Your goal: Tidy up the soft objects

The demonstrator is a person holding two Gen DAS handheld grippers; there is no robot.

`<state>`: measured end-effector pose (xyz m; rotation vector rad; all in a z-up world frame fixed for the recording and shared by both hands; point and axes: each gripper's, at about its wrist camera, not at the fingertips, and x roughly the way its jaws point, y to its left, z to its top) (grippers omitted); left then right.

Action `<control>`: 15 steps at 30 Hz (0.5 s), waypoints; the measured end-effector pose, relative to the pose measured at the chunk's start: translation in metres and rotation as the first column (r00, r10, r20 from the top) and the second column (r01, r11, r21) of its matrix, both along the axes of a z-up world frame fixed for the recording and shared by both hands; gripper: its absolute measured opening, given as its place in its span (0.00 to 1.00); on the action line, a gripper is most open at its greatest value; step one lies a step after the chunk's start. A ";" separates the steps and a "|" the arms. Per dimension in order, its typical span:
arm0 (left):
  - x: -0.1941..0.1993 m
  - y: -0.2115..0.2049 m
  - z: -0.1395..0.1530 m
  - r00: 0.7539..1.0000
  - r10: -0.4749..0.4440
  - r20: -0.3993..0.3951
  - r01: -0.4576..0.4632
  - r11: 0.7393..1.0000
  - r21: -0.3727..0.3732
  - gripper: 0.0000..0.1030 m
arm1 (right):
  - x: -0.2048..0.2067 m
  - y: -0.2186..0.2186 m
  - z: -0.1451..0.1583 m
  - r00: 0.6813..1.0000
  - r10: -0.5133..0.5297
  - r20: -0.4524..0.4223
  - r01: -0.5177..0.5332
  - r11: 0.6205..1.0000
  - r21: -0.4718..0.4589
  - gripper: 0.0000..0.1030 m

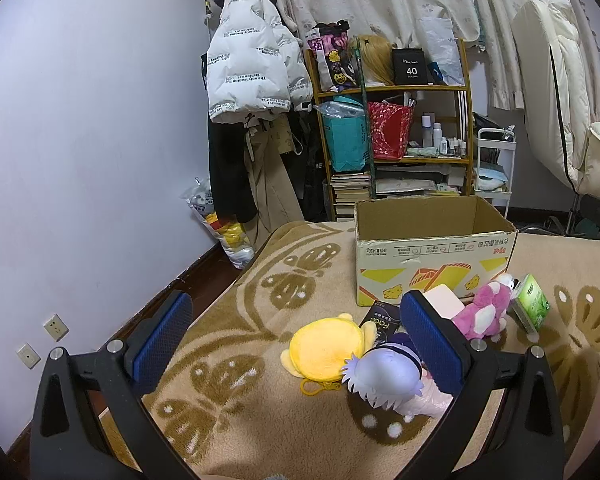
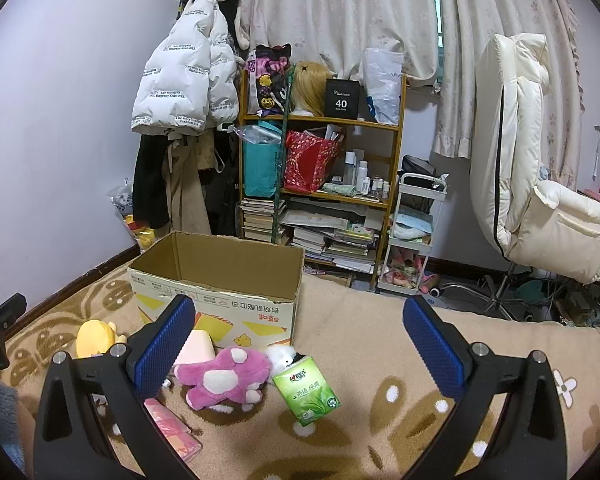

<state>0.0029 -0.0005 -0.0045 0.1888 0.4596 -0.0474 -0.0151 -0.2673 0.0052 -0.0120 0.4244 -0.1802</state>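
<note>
An open cardboard box (image 1: 432, 248) stands on the beige patterned blanket (image 1: 260, 320); it also shows in the right wrist view (image 2: 220, 280). In front of it lie a yellow plush (image 1: 326, 346), a white-haired doll (image 1: 384, 380), a pink plush (image 1: 486, 312), a green tissue pack (image 1: 531, 300) and a pale pink block (image 1: 444, 300). My left gripper (image 1: 296, 340) is open above the yellow plush and doll. My right gripper (image 2: 300, 344) is open above the pink plush (image 2: 224, 376) and tissue pack (image 2: 308, 392). The yellow plush (image 2: 94, 338) sits at the left.
A black packet (image 1: 382, 320) lies by the box. A pink flat package (image 2: 172, 428) lies near my right gripper's left finger. Behind the bed stand a cluttered shelf (image 2: 320, 168), hanging coats (image 1: 248, 76), a white cart (image 2: 412, 232) and a cream chair (image 2: 540, 168).
</note>
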 end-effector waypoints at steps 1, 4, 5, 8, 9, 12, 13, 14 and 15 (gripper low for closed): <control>0.000 0.000 -0.001 1.000 0.000 0.000 0.000 1.000 0.000 1.00 | 0.000 0.000 0.000 1.000 -0.001 0.001 0.001 1.000 0.000 1.00; 0.000 0.000 0.000 1.000 0.000 0.000 0.000 1.000 0.000 1.00 | 0.000 -0.001 0.000 1.000 -0.001 0.001 0.001 1.000 -0.001 1.00; 0.000 0.000 0.000 1.000 0.000 -0.001 0.000 1.000 0.000 1.00 | 0.000 -0.001 0.000 1.000 0.002 0.001 -0.002 1.000 0.000 1.00; 0.000 0.000 0.000 1.000 0.000 -0.001 0.000 1.000 0.001 1.00 | 0.000 -0.001 0.000 1.000 0.002 0.001 -0.002 1.000 -0.001 1.00; 0.000 0.000 0.000 1.000 0.000 0.000 0.000 1.000 0.001 1.00 | 0.000 0.000 0.000 1.000 0.001 0.001 -0.001 1.000 -0.002 1.00; 0.000 0.000 0.000 1.000 -0.001 -0.001 0.001 1.000 0.001 1.00 | 0.000 0.000 0.000 1.000 0.000 0.001 0.000 1.000 0.000 1.00; 0.000 0.000 0.000 1.000 0.000 0.000 0.000 1.000 0.002 1.00 | 0.000 -0.001 0.000 1.000 0.000 0.001 0.000 1.000 0.000 1.00; 0.000 0.000 0.000 1.000 0.000 -0.001 0.000 1.000 0.002 1.00 | 0.000 -0.001 0.000 1.000 0.002 0.001 -0.002 1.000 0.001 1.00; 0.000 0.000 0.000 1.000 -0.001 -0.001 0.001 1.000 0.001 1.00 | 0.000 0.000 0.000 1.000 0.001 0.001 -0.001 1.000 0.001 1.00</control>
